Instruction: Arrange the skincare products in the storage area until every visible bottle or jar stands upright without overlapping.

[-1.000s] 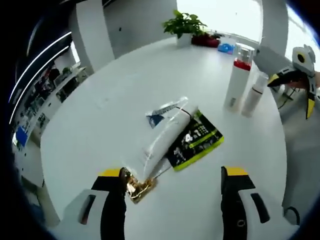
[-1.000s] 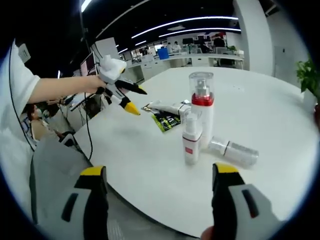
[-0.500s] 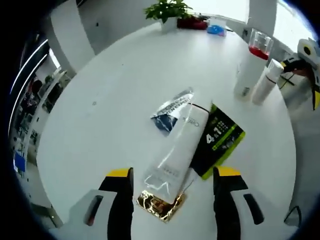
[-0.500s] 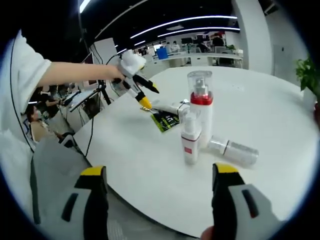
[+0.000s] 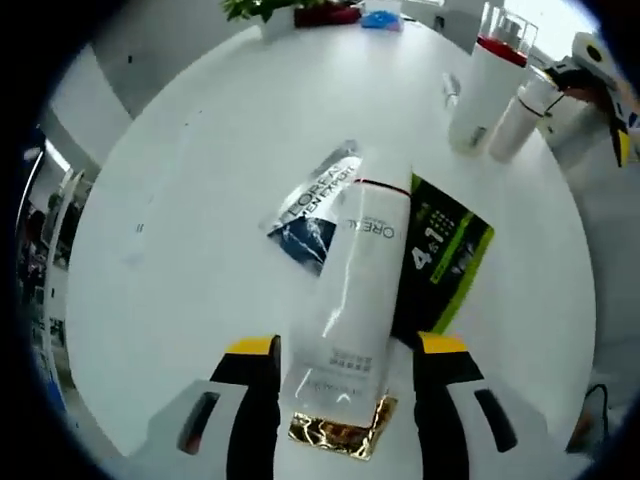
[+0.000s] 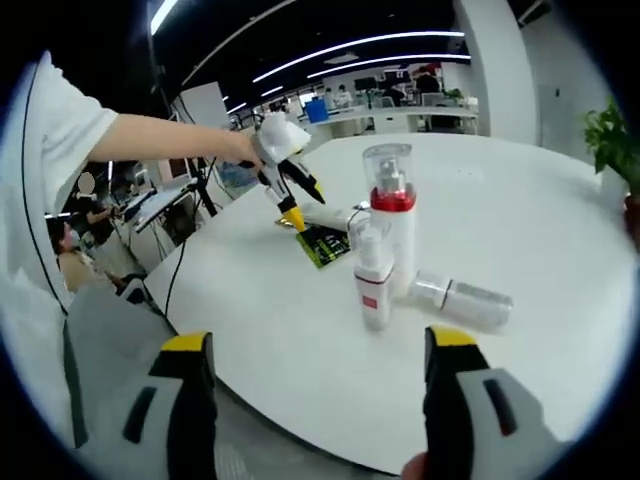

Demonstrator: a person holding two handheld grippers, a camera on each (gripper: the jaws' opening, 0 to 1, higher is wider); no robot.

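White tube [image 5: 352, 290], gold crimped end, lies flat on the table [image 5: 200, 180], across a silver-blue sachet [image 5: 312, 205] and a black-green sachet [image 5: 445, 258]. Tall white bottle with red collar and clear cap [image 6: 390, 225] stands upright; small white bottle [image 6: 373, 285] stands upright just beside it. Clear-capped bottle [image 6: 462, 300] lies on its side near them.

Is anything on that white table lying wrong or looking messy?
Yes. A white tube lies flat across two sachets, overlapping them, between the open left tongs. A clear bottle also lies on its side behind two upright bottles.
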